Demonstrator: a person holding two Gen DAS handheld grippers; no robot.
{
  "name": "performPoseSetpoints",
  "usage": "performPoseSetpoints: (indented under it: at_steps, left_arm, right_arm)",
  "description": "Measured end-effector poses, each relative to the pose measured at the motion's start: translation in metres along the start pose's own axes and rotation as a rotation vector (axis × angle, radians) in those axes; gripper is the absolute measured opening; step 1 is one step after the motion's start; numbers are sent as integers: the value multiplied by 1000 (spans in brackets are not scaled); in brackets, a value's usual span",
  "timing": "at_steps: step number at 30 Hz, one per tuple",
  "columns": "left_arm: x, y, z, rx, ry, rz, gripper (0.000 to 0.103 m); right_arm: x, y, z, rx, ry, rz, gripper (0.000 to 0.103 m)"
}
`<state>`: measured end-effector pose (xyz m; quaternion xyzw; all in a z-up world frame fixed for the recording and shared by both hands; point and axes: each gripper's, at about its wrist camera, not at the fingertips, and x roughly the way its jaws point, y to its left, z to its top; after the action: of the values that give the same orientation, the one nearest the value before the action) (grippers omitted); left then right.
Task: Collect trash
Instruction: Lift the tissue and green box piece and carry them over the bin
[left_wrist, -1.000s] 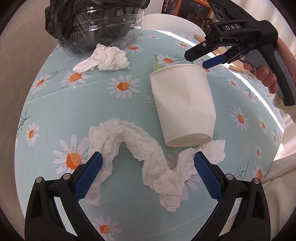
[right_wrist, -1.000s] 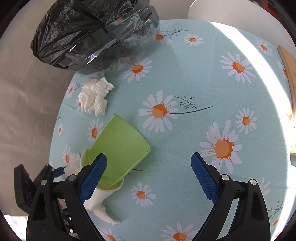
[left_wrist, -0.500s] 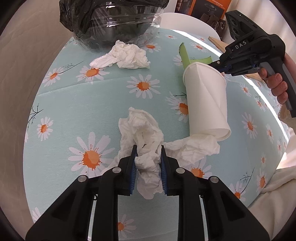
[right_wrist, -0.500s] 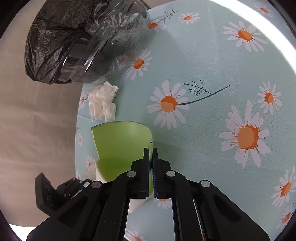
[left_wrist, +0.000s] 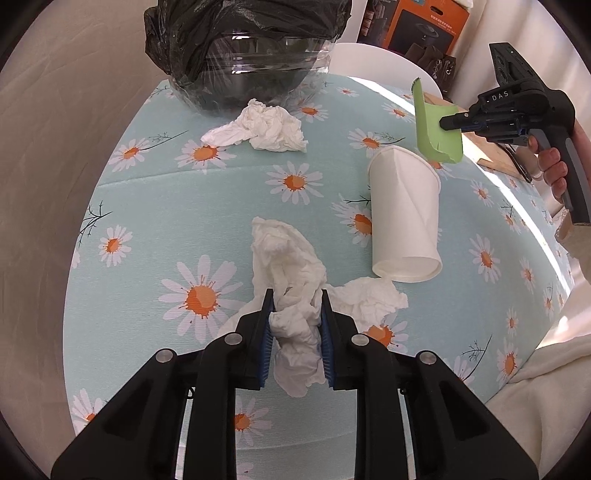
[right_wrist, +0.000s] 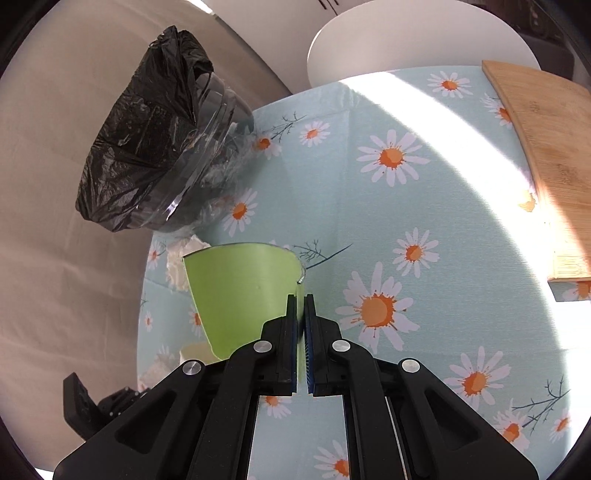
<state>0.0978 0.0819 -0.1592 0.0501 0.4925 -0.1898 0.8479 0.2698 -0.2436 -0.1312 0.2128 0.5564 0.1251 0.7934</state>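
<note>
My left gripper (left_wrist: 295, 295) is shut on a long crumpled white tissue (left_wrist: 284, 258) that still trails on the daisy tablecloth. My right gripper (right_wrist: 300, 301) is shut on the edge of a torn green paper piece (right_wrist: 243, 288) and holds it above the table; it also shows in the left wrist view (left_wrist: 437, 125). A white paper cup (left_wrist: 406, 218) lies on its side beside the tissue. A second crumpled tissue (left_wrist: 266, 127) lies near the black-lined clear trash bin (left_wrist: 243, 62), which also shows at the right wrist view's upper left (right_wrist: 155, 147).
The round table's daisy cloth (left_wrist: 155, 206) drops off at left and front. A wooden board (right_wrist: 543, 155) lies at the table's right side. A white chair (right_wrist: 413, 40) stands behind the table. Boxes (left_wrist: 417, 26) stand further back.
The green paper piece has come up off the white cup and risen with my right gripper. My left gripper stays shut on the tissue and has pulled it slightly up and back.
</note>
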Motion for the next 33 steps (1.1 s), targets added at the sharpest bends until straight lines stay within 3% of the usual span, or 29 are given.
performPoseSetpoints:
  at_steps: [14, 19, 29, 33]
  left_arm:
    - [-75, 37, -18, -103, -92, 119, 23]
    - [-111, 45, -12, -101, -120, 194, 23]
    - [-157, 75, 3, -107, -157, 206, 24]
    - [-167, 95, 6, -96, -158, 194, 24]
  right_arm:
    - [-43, 45, -6, -199, -172, -177, 4]
    - [-52, 60, -17, -216, -197, -171, 4]
    - [-87, 108, -21, -310, -295, -215, 4]
    - [-97, 132, -25, -356, -349, -282, 4]
